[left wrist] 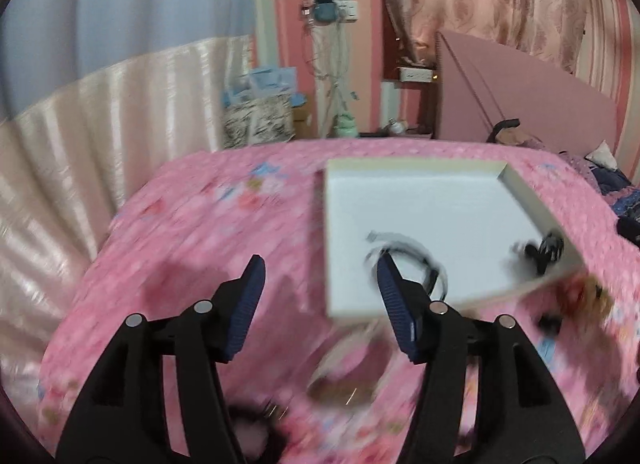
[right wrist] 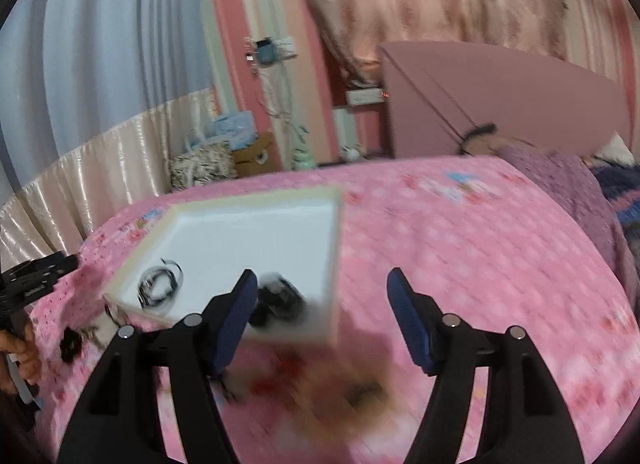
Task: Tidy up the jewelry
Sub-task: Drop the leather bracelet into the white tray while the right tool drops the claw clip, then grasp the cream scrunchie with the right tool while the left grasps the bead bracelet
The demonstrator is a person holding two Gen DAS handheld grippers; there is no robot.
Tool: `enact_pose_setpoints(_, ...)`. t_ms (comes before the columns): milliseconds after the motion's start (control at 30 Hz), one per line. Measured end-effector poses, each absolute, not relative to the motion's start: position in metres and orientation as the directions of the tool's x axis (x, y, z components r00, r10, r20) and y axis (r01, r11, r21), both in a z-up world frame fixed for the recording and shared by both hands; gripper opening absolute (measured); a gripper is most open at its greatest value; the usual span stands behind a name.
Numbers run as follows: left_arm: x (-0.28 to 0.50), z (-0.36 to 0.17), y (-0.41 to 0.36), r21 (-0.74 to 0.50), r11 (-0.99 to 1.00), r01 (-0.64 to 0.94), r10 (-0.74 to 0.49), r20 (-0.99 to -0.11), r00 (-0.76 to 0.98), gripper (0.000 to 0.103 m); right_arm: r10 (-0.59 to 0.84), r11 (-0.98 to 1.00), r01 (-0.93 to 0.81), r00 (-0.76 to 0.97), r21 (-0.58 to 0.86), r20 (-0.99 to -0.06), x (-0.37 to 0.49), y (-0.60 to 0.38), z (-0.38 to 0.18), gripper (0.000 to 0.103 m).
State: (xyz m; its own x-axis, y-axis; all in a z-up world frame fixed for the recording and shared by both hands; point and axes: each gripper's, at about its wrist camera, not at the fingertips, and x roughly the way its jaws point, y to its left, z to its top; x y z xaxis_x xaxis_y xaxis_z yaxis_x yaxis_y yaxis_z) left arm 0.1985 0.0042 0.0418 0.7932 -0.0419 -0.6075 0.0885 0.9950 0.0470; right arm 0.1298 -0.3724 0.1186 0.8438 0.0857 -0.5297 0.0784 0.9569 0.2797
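Left wrist view: my left tongs (left wrist: pixel 318 270) stand apart, nothing between them, above the pink patterned bedspread (left wrist: pixel 208 232). The shallow white square tray (left wrist: pixel 420 200) lies on the bed; a coiled black cord necklace (left wrist: pixel 416 260) sits near its front edge, a black clip-like piece (left wrist: pixel 540 252) at its right corner, blurred. My right tongs (right wrist: pixel 322 284) also gape empty.

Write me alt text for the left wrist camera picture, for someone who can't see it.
The open left gripper, holding nothing, hangs over a pink patterned bedspread at the near edge of a shallow white tray. In the tray lie a coiled black cord-like piece and a small dark item. The picture is motion-blurred; curtains hang behind the bed.
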Motion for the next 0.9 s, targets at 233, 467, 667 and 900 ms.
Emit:
enact_pose_setpoints(233, 0.135, 0.002, 0.007, 0.008, 0.994, 0.107, -0.075, -0.662, 0.746, 0.059, 0.041, 0.958, 0.141, 0.797, 0.251, -0.603, 0.066, -0.397, 0.082, 0.068)
enact_pose_setpoints(467, 0.129, -0.024, -0.051, 0.054, 0.979, 0.198, -0.096, -0.730, 0.676, 0.059, 0.057, 0.963, 0.126, 0.772, 0.240, -0.633, 0.070, -0.385, 0.071, 0.068)
enact_pose_setpoints(667, 0.146, -0.038, -0.075, 0.081, 0.975, 0.209, -0.073, -0.769, 0.635, 0.059, 0.044, 0.973, 0.120, 0.740, 0.196, -0.671, 0.094, -0.370, 0.061, 0.068)
enact_pose_setpoints(900, 0.156, -0.041, -0.079, 0.031, 0.972, 0.231, -0.121, -0.780, 0.614, 0.049, 0.039, 0.973, 0.142, 0.682, 0.184, -0.730, 0.117, -0.370, 0.045, 0.067)
